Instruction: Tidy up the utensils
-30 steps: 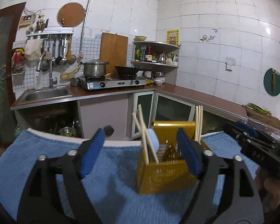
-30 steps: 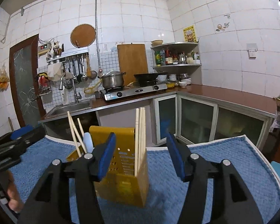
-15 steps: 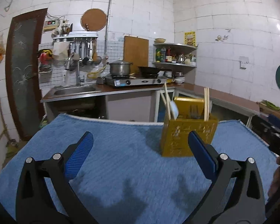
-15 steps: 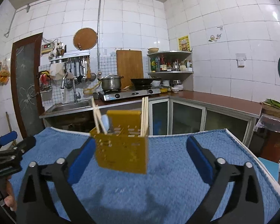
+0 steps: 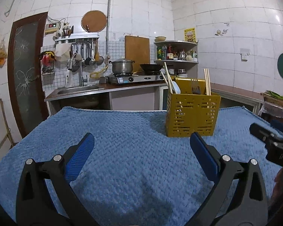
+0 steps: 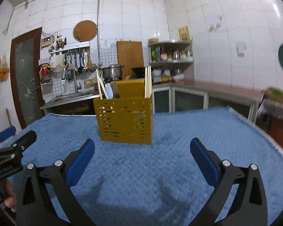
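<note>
A yellow slotted utensil holder stands upright on the blue towel. Wooden chopsticks stick up on its right side. More chopsticks and a white spoon lean on its left side. My left gripper is open and empty, well short of the holder and to its left. My right gripper is open and empty too, with the holder ahead, a little left of its middle. Each gripper shows at the edge of the other's view.
Beyond the towel's far edge run a kitchen counter with a sink, a stove with a pot and a corner shelf. A dark door stands at the left. The towel's right edge borders a drop.
Both grippers have drawn back and down from the holder, which now stands farther off. Their jaws have widened, the right ones the most.
</note>
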### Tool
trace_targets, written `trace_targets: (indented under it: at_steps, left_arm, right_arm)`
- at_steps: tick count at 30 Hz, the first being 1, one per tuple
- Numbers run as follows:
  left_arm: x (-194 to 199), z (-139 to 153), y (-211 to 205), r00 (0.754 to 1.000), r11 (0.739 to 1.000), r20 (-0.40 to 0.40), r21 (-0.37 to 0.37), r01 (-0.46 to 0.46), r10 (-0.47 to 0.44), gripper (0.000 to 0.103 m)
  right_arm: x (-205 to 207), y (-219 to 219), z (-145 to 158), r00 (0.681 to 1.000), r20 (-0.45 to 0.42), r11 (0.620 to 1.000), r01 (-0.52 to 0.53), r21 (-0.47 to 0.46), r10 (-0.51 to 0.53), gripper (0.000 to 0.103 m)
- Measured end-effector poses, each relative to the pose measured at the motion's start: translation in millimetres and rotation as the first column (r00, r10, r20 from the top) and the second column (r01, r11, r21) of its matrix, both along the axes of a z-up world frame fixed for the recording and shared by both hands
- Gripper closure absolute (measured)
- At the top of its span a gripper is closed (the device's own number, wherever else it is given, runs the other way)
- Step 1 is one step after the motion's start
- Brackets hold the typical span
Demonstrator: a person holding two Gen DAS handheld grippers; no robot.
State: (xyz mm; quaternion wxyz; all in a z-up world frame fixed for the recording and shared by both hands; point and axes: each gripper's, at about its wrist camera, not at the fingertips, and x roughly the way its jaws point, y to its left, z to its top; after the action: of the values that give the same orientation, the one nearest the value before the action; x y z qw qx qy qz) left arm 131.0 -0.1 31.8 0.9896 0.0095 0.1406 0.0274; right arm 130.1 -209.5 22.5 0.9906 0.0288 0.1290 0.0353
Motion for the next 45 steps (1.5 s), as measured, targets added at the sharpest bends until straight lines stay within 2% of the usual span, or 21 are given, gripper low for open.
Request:
trace_targets:
  at_steps: [6,12,23,45]
  left_arm:
    - [2,-7,-1,1.0,1.0,-0.01,-0.003,0.006,-0.006,0.005]
    - [4,-8,5,1.0,1.0,-0.022,-0.028,-0.001,0.0,0.005]
    - [4,-8,5,1.0,1.0,-0.019,-0.021,0.0,0.0,0.005]
    - [4,-13,5,1.0,1.0,-0.022,-0.011,0.008,-0.008,0.005]
  right_arm:
    - [-8,15,2,0.999,0.052,0.998,-0.009,-0.057,0.012,0.004]
    - [-6,14,3,0.999,0.039,0.999,-0.004,-0.053,0.006,0.004]
    - [-3,8,1,0.999,0.016,0.998,0.05,-0.041,-0.049,0.004]
    - [-3,7,1,0.999,0.015,0.998,0.047,-0.046,-0.046,0.004]
